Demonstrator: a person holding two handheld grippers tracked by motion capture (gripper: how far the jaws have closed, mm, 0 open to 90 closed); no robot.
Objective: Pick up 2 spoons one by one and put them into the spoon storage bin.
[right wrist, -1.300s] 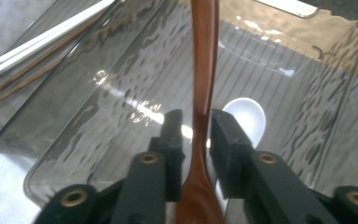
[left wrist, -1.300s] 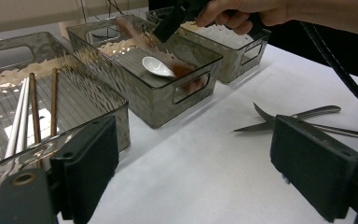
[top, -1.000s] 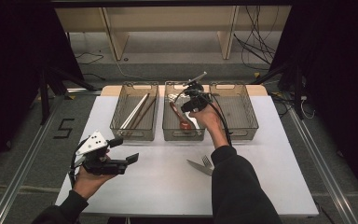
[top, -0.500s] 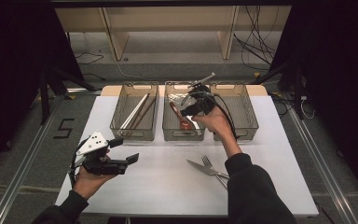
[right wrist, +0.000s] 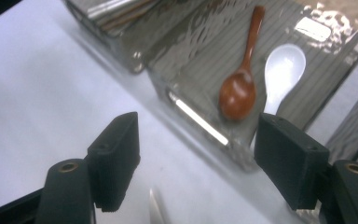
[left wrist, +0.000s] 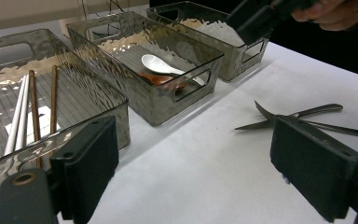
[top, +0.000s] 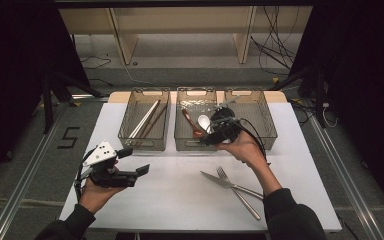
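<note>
While the white spoon point(right wrist: 279, 74) lies beside the brown spoon point(right wrist: 240, 91) in the middle bin point(top: 180, 140), the right gripper point(right wrist: 196, 158), its empty jaws just opened, hovers above that bin's front wall. Chopsticks point(top: 147, 120) occupy the left bin point(top: 125, 135).

Glossy white ceramic-looking spoon point(right wrist: 282, 70) at 3 o'clock of the polished wooden spoon point(right wrist: 239, 91); bins point(left wrist: 158, 100) rippled clear plastic, table point(top: 180, 195) matt.

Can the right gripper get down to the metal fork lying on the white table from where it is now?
Probably yes. The right gripper hovers open and empty by the middle bin, and the metal fork lies uncovered on the white table just below the hand, crossing only the knife.
</note>
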